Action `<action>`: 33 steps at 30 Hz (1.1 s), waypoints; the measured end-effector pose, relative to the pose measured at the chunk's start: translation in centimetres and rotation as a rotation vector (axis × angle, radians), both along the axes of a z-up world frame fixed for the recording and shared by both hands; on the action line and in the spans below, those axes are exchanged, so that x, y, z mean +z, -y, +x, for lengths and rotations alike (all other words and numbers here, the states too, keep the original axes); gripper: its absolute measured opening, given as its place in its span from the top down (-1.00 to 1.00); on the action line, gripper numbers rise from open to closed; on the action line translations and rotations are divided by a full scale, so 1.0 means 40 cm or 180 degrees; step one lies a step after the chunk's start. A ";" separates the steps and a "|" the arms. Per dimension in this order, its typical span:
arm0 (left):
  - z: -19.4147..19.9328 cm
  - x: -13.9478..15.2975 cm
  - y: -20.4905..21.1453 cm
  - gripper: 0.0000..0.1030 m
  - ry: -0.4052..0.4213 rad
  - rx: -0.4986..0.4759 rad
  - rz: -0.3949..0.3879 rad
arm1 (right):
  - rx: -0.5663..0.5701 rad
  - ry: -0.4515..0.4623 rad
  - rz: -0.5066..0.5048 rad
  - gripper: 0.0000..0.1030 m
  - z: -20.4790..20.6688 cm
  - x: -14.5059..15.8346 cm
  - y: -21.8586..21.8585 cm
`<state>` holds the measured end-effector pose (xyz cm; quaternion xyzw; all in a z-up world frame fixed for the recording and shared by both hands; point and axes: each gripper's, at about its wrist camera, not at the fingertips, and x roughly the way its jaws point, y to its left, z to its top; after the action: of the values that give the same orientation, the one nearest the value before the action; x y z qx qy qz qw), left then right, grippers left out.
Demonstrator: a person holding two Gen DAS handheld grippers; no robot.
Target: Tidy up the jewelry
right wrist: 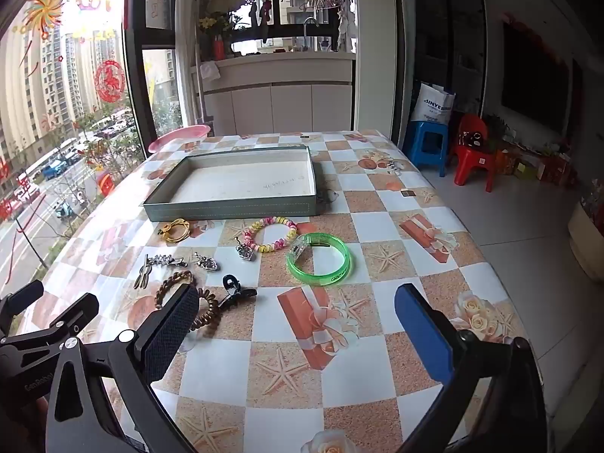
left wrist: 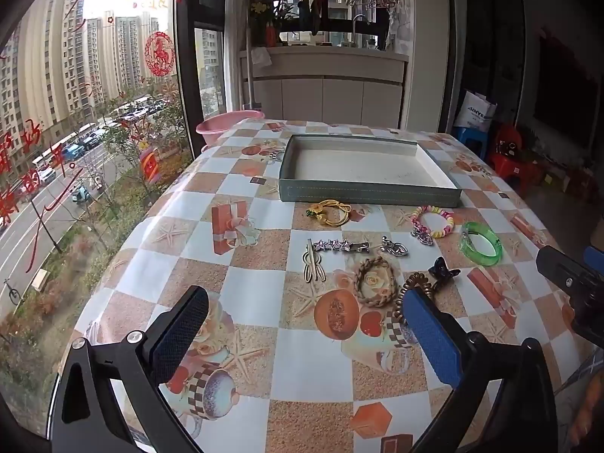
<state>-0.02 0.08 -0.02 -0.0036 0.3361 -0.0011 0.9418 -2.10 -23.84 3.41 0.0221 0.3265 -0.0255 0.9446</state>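
My left gripper [left wrist: 302, 336]: nearest the lens, fingers wide apart, holding nothing, above the near part of the table.
My right gripper [right wrist: 298, 324]: fingers spread wide too, nothing between them, just right of my left one.
Table [right wrist: 381, 222]: checked oilcloth printed with starfish, roses and gift boxes.
Grey shallow cardboard tray [left wrist: 368, 192]: lies toward the far edge, nothing inside it.
Jewelry: 2 loose rows between the tray and my fingers, all on the cloth.
Row by the tray: yellow cord hair tie [left wrist: 329, 212], pastel twisted bead bracelet [right wrist: 272, 238], green translucent plastic bangle [right wrist: 319, 260].
Nearer row: gold metal hairpin [left wrist: 313, 266], silver star-studded clip [left wrist: 341, 246], silver heart charm [left wrist: 394, 247], brown braided ring [left wrist: 375, 281], black butterfly claw clip [right wrist: 236, 290], brown spiral coil hair tie [right wrist: 205, 311] touching that clip.
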 end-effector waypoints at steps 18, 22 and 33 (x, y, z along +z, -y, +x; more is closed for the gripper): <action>-0.009 0.017 -0.001 -1.00 0.0127 0.0016 0.0073 | 0.0032 0.0074 -0.0026 -1.00 -0.004 0.015 -0.011; -0.008 0.016 -0.002 -1.00 0.0120 0.0013 0.0077 | 0.0035 0.0079 -0.0028 -1.00 -0.005 0.014 -0.012; -0.009 0.010 0.003 -1.00 0.0099 0.0016 0.0089 | 0.0028 0.0077 -0.0023 -1.00 -0.005 0.012 -0.011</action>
<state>-0.38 -0.03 0.36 0.0088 0.3215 0.0058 0.9469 -2.29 -23.42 3.88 0.0175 0.3151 -0.0223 0.9486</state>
